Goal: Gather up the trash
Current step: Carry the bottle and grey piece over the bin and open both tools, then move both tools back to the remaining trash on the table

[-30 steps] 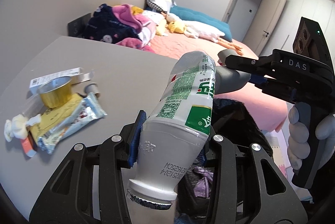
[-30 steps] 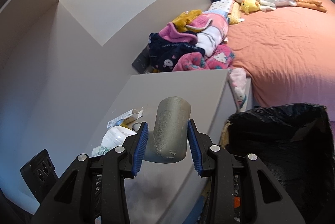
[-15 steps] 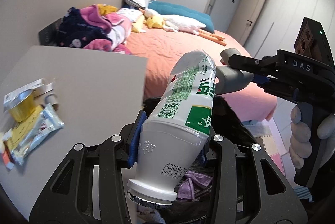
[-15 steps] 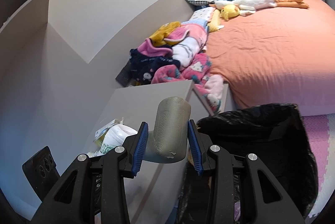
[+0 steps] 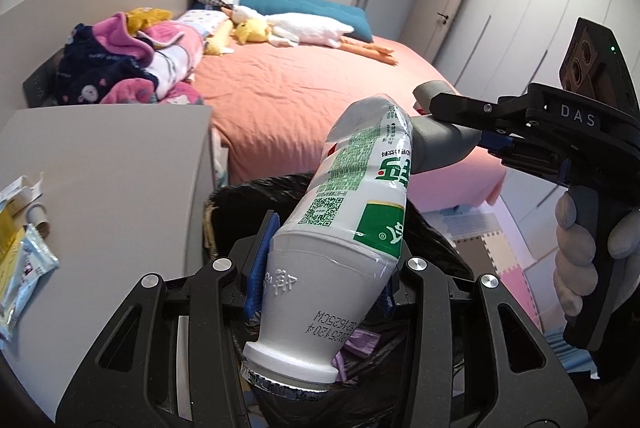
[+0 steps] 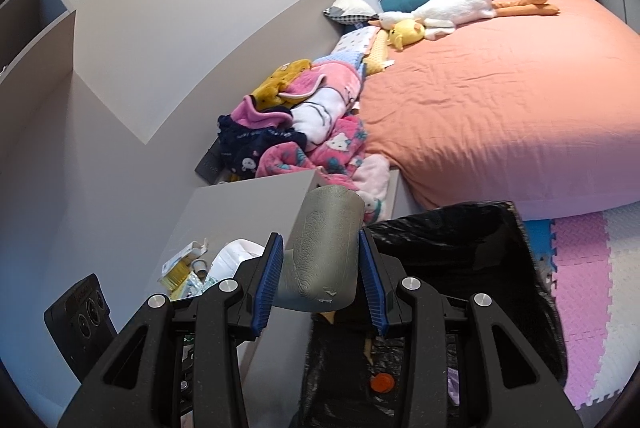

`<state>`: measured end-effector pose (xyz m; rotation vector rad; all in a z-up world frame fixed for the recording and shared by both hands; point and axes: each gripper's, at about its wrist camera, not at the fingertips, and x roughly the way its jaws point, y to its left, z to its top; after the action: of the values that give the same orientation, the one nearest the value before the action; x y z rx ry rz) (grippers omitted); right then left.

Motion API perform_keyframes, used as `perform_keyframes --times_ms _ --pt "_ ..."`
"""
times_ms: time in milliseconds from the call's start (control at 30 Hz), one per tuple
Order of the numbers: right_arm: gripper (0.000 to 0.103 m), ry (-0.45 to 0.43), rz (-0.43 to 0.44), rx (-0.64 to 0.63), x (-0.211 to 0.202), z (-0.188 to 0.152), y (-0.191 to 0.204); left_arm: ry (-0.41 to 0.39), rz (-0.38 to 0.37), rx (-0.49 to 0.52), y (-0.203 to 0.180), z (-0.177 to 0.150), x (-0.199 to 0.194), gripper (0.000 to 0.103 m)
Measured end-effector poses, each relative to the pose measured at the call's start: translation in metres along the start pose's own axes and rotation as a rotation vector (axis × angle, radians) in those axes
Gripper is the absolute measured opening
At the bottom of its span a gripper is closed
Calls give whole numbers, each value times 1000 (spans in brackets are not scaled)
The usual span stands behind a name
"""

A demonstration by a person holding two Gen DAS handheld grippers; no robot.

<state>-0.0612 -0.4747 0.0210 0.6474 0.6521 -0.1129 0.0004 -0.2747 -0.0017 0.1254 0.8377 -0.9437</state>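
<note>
Black gripper [image 5: 324, 264] frames w/ silver screws, blue pads [image 6: 267, 284], "DAS" marking.

The white bottle [image 5: 340, 248] hides most of the black-lined bin [image 5: 240, 193], and the left picture edge cuts off the wrappers [image 5: 20, 268].

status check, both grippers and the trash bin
Left gripper shut on white plastic bottle. Right gripper shut on grey tube. Black-lined bin just below, nothing blocking.

One bottle [image 5: 352, 228], one tube [image 6: 324, 252], two grippers [image 5: 324, 268]
</note>
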Motion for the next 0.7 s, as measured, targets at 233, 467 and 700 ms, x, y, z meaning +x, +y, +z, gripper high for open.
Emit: perform_keyframes --times_ms 233,467,700 --pt "40 -9 -26 15 -9 0 -17 31 -26 30 -14 0 16 42" --pt "65 -49 -75 35 -24 1 -27 43 19 22 -18 1 25 96" --pt "72 -66 -77 19 -27 2 -26 30 49 -7 -11 4 20 96"
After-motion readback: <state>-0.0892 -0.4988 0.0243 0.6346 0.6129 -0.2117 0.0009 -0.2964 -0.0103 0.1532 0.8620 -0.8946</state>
